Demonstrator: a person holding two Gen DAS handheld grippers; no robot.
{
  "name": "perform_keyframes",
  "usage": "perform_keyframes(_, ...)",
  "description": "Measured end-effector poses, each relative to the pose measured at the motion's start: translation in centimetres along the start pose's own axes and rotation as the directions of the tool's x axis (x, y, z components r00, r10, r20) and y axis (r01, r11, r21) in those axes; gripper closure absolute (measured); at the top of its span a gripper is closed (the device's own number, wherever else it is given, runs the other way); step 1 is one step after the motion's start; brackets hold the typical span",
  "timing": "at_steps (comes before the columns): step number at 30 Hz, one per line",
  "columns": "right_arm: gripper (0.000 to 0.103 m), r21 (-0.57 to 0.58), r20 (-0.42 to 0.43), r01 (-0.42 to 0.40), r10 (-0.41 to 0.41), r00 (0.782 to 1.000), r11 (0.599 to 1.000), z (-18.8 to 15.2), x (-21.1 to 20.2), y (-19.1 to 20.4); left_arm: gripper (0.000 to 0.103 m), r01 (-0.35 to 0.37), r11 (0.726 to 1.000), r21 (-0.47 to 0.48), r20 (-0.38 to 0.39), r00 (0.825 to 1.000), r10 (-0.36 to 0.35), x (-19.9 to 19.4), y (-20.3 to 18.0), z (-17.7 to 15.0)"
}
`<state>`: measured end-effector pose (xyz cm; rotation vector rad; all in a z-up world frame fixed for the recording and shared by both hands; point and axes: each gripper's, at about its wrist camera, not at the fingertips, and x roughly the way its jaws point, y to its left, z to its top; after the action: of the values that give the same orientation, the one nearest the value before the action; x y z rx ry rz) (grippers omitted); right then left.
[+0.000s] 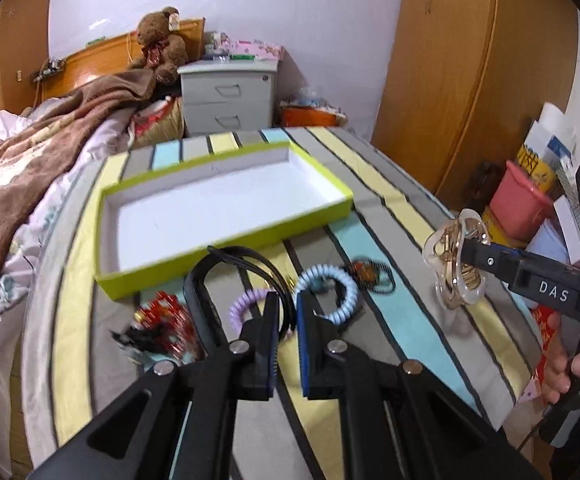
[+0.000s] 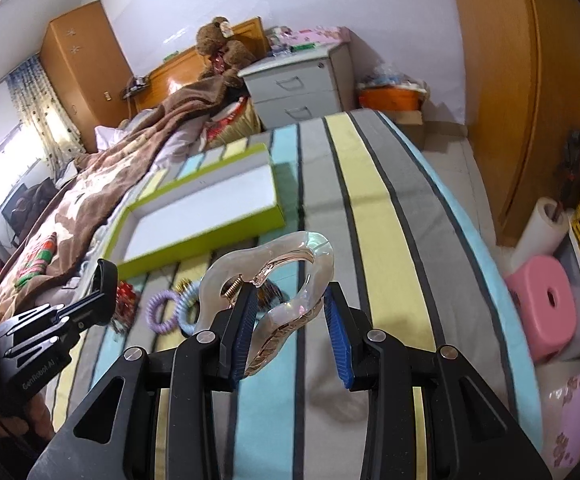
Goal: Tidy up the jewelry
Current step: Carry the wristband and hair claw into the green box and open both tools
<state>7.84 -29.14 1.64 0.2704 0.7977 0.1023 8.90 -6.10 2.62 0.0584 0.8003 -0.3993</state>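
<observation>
— Hair claw point(image 2: 274, 280), where is it?
— Gripped in the right gripper point(image 2: 290, 332), raised right of the green tray point(image 1: 226, 196).
— Left gripper point(image 1: 288, 344)?
— Clamped on the black headband point(image 1: 198, 292), just below the tray.

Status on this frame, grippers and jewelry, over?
Left gripper shut on black headband. Right gripper shut on clear claw clip, aloft. Green tray empty, nothing blocking it.

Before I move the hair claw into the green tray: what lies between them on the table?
In the right wrist view, only bare striped cloth lies between the hair claw and the green tray.
</observation>
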Motion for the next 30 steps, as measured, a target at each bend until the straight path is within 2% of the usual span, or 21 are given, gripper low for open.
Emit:
perform_keyframes(4, 0.067, -0.035, 0.017, -0.020, 0.020, 1.000, 0.999, 2.3, 0.0, 1.2, 0.094, -0.002, 1.000, 0.000, 0.028, 1.000, 0.002, -0.8, 1.1, 1.7)
perform_keyframes(9, 0.067, -0.093, -0.002, -0.063, 0.063, 0.998, 0.994, 5.7, 1.8, 3.1, 0.094, 0.011, 1.000, -0.025, 0.028, 1.000, -0.011, -0.2, 3.3, 4.0)
perform_keyframes(16, 0.067, -0.154, -0.100, -0.102, 0.088, 0.991, 0.983, 9.8, 8.3, 4.9, 0.094, -0.012, 0.995, -0.097, 0.010, 1.000, 0.013, 2.6, 7.4, 6.4)
perform_keyframes(23, 0.067, -0.183, -0.194, -0.141, 0.105, 0.975, 0.973, 12.1, 14.2, 5.5, 0.094, -0.013, 0.990, -0.142, -0.025, 1.000, 0.010, 6.4, 10.4, 8.0)
perform_keyframes(30, 0.067, -0.260, -0.272, -0.127, 0.053, 0.961, 0.957, 13.0, 19.1, 6.6, 0.094, -0.035, 0.989, -0.143, -0.073, 0.997, 0.025, 9.9, 12.0, 8.7)
